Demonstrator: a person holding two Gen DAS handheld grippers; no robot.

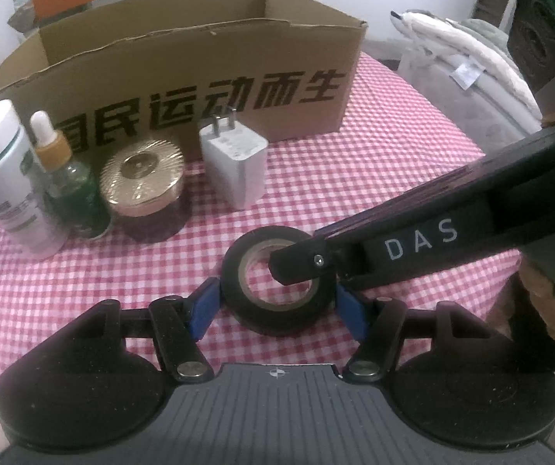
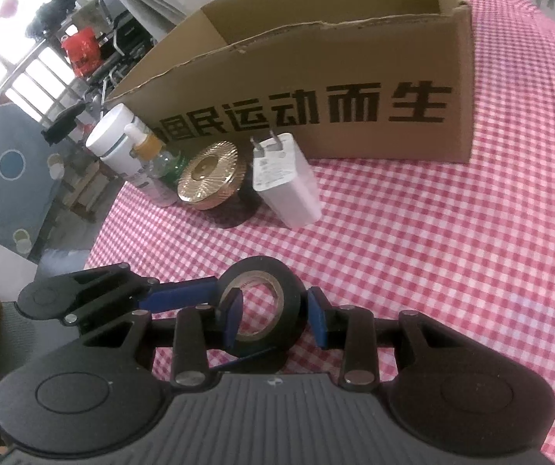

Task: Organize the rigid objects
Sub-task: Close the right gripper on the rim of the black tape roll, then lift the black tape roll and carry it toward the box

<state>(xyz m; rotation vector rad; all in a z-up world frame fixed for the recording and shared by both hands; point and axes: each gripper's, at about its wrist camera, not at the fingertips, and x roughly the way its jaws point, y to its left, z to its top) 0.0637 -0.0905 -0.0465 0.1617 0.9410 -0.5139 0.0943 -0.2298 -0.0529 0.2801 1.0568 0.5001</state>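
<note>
Right wrist view, both tongs (image 2: 273, 319) (image 1: 277, 304) clamping black tape roll (image 2: 262, 306), checked cloth (image 2: 432, 252)

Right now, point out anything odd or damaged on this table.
Both grippers grip one black tape roll: the left gripper across its outside, the right gripper through its wall, one finger in the hole. The cardboard box has a ragged, torn front rim.

- Left black plastic two-finger gripper (image 1: 275, 302): blue rectangular pads (image 1: 202, 310), silver rivets on the link arms, a ribbed grey base.
- Right black plastic two-finger gripper (image 2: 275, 316): matching blue pads (image 2: 233, 316), white "DAS" lettering (image 1: 421, 238) along its finger, one small silver screw (image 1: 319, 259).
</note>
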